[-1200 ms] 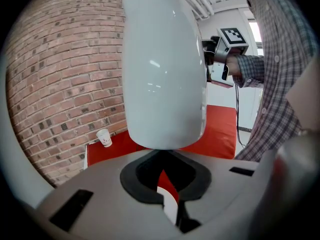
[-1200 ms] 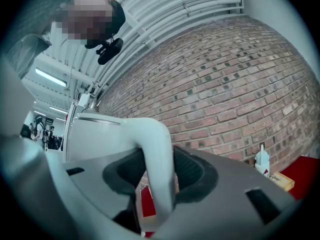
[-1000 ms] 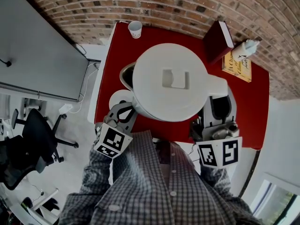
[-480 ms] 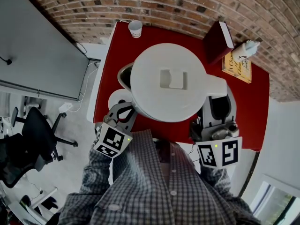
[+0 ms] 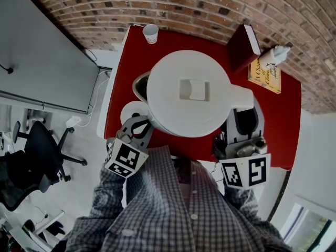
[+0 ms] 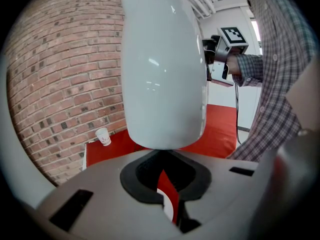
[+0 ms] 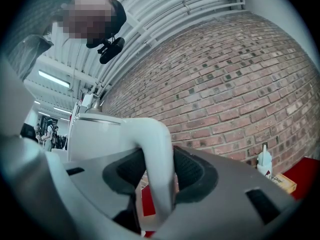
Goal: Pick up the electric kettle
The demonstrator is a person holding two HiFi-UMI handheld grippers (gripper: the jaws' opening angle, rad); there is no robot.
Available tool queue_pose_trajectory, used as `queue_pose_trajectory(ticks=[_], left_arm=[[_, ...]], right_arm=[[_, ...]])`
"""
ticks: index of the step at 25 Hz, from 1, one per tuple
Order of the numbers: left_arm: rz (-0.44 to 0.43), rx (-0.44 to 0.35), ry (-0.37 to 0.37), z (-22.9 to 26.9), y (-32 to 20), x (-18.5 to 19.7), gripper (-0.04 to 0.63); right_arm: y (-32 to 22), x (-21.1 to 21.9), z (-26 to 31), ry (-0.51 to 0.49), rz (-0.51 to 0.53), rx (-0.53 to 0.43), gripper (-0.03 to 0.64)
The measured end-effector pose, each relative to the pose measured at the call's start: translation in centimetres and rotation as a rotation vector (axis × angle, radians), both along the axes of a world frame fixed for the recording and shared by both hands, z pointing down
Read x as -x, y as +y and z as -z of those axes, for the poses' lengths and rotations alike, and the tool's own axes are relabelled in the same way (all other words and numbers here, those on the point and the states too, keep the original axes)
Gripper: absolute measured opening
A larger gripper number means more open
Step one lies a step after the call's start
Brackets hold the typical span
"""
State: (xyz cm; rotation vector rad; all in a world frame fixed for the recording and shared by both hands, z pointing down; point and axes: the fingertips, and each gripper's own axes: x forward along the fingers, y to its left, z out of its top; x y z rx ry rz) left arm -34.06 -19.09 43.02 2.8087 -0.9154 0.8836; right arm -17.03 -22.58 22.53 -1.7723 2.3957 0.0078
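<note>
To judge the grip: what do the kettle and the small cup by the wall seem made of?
Kettle: likely glossy white plastic; soft reflections show on its body. Cup: perhaps paper, matte white with small print; too small for certainty.

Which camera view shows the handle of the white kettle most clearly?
The right gripper view: the kettle handle fills the middle, clamped between the jaws. The head view shows only its top from above. In the left gripper view the kettle's body hides it.

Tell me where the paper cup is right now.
In the head view, the paper cup stands at the far left corner of the red table, by the brick wall, beyond the electric kettle.
</note>
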Motion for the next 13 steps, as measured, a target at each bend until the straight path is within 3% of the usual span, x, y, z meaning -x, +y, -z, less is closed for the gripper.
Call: queue_pose_trajectory(ticks=[13], left_arm=[[0.001, 0.007, -0.009, -0.37, 0.54, 0.13, 0.001]], right_arm=[[0.42, 0.19, -0.36, 0.005, 0.018, 0.014, 0.167]])
